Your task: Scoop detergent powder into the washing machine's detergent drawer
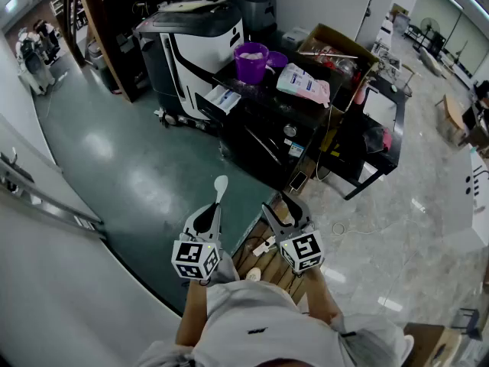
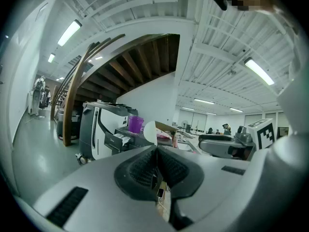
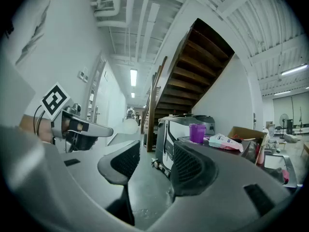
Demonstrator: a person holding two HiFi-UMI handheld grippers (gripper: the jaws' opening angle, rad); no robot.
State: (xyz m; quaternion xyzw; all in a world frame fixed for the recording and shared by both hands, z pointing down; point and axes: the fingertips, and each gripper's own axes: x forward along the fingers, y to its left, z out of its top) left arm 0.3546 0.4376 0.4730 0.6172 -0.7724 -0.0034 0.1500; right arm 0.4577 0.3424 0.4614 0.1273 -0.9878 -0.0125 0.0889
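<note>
My left gripper (image 1: 214, 211) is shut on the handle of a white plastic spoon (image 1: 221, 183), whose bowl points up and forward and looks empty. The spoon's bowl (image 2: 150, 131) shows just past the shut jaws in the left gripper view. My right gripper (image 1: 281, 203) is beside it, open with nothing between its fingers (image 3: 126, 159). Several steps ahead stands the white and black washing machine (image 1: 191, 40) with its detergent drawer (image 1: 223, 98) pulled out. A detergent bag (image 1: 304, 82) lies on the black table (image 1: 267, 128) next to it.
A purple cup (image 1: 250, 60) stands on the table beside the machine. An open cardboard box (image 1: 336, 48) sits behind the bag. Green floor (image 1: 130, 167) lies between me and the machine. A wooden staircase (image 3: 193, 66) rises behind it, and a white wall (image 1: 46, 266) runs along my left.
</note>
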